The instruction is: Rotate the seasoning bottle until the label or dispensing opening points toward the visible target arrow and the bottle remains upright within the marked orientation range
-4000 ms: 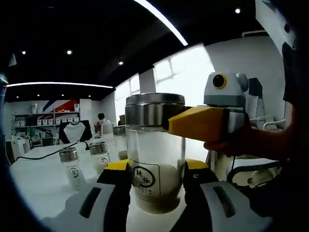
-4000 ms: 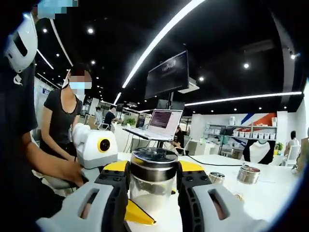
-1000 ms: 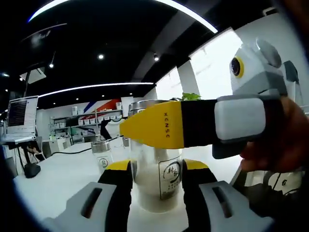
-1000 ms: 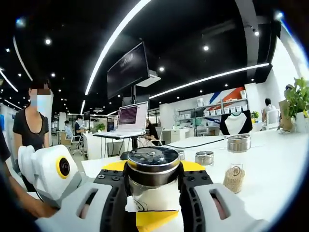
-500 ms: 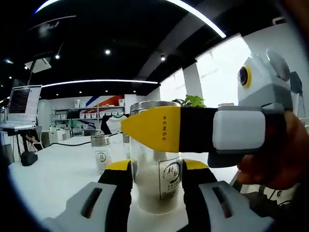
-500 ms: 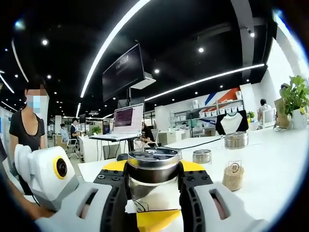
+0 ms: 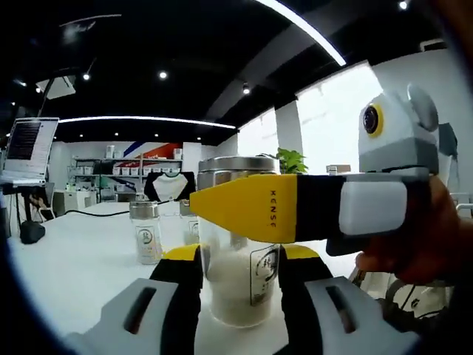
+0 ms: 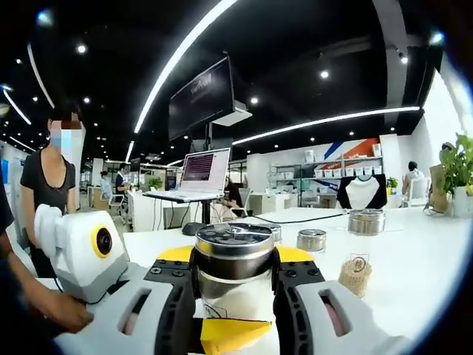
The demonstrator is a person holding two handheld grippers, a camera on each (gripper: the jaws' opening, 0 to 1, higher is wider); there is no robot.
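Observation:
A glass seasoning bottle (image 7: pixel 230 288) with pale powder stands upright on the white table (image 7: pixel 66 259). Its steel lid (image 7: pixel 236 166) is on, and its label (image 7: pixel 264 275) sits on the right side, turned partly away. My left gripper (image 7: pixel 238 256) is shut on the bottle's glass body. One yellow finger (image 7: pixel 247 208) of the right gripper crosses just below the lid. In the right gripper view, my right gripper (image 8: pixel 233 259) is shut on the lid (image 8: pixel 232 248), and the left gripper's yellow fingertip (image 8: pixel 225 329) shows low down.
Other small bottles stand on the table (image 8: pixel 421 255): one beside the held bottle (image 7: pixel 146 232), one with grains (image 8: pixel 358 248) and a short one (image 8: pixel 311 240). A laptop (image 8: pixel 205 171) and a standing person (image 8: pixel 48 185) are behind. A hand (image 7: pixel 417 251) holds the right gripper.
The label has slipped further toward the bottle's right side and looks narrower. Both views have swung a little, and both grips stay on the bottle.

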